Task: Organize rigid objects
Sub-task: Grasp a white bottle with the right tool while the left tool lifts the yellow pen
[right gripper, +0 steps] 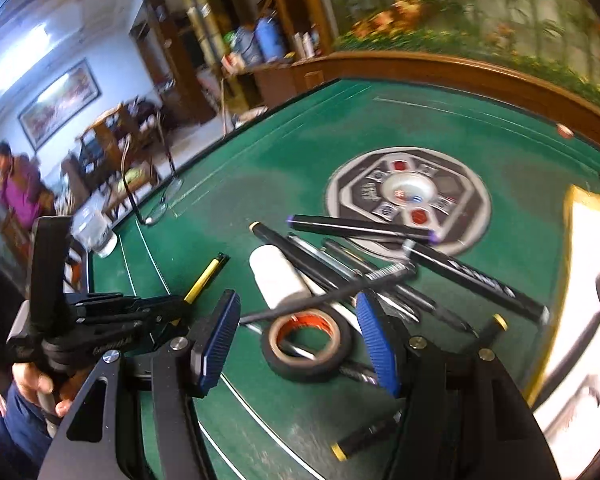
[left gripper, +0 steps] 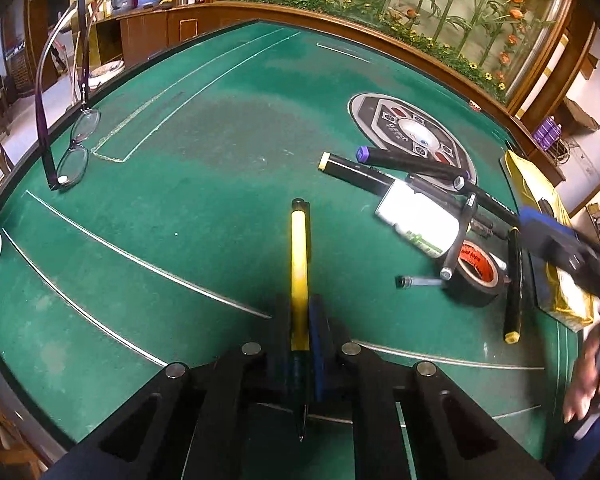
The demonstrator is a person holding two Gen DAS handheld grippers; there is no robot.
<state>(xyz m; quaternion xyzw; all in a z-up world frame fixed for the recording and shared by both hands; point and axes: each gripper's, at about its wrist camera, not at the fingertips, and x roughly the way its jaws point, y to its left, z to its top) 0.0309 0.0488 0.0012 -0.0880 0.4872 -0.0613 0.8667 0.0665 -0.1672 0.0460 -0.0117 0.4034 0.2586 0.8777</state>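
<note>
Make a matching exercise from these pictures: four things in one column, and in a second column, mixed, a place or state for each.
Things:
1. yellow pen
2. tape roll
3. eyeglasses
4. white bottle

Places or states:
A. standing on its lenses near the table's left edge, temples up
B. clamped between the shut left tongs
C. lying on its side among the markers
D. lying flat in front of the open right tongs

Pairs: 1-B, 2-D, 3-A, 4-C
</note>
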